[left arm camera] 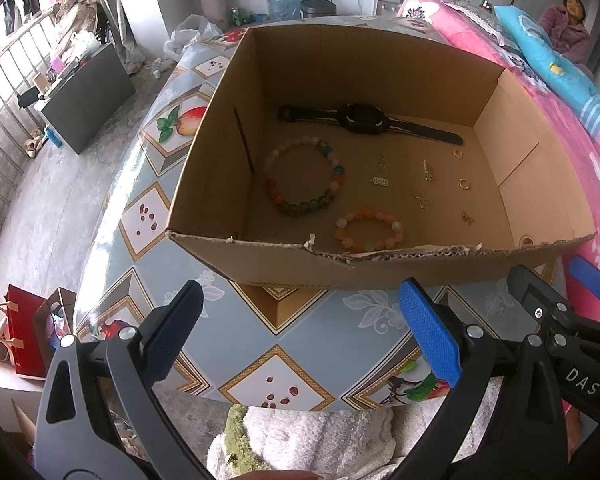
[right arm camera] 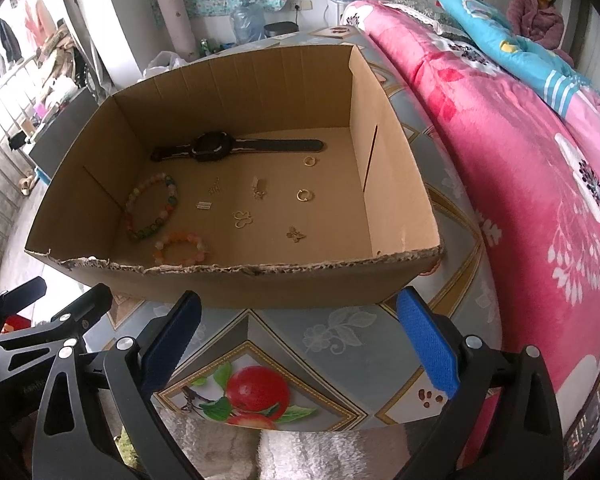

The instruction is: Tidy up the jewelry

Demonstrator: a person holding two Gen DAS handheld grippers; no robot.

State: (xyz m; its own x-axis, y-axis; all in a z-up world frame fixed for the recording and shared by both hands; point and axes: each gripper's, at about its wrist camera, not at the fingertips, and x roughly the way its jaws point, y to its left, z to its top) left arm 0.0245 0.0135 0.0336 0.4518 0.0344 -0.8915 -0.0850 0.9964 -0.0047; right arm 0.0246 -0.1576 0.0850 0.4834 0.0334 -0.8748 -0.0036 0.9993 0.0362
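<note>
An open cardboard box (left arm camera: pixel 380 268) (right arm camera: pixel 260 284) stands on the patterned table. Inside lie a black watch (left arm camera: pixel 364 118) (right arm camera: pixel 216 146), a large multicoloured bead bracelet (left arm camera: pixel 304 178) (right arm camera: pixel 152 206), a smaller orange bead bracelet (left arm camera: pixel 368 230) (right arm camera: pixel 182 248), two gold rings (left arm camera: pixel 465 184) (right arm camera: pixel 305 195) and several small gold charms (left arm camera: pixel 424 200) (right arm camera: pixel 242 219). My left gripper (left arm camera: pixel 300 300) is open and empty in front of the box. My right gripper (right arm camera: pixel 300 312) is open and empty, also just short of the near wall. The right gripper also shows in the left wrist view (left arm camera: pixel 556 292).
The table (left arm camera: pixel 320 332) (right arm camera: pixel 332 344) has a fruit-print cloth. A pink floral quilt (right arm camera: pixel 520 160) lies along the right, with a seated person (right arm camera: pixel 538 12) behind it. A dark cabinet (left arm camera: pixel 88 96) and red bags (left arm camera: pixel 24 332) stand on the floor at left.
</note>
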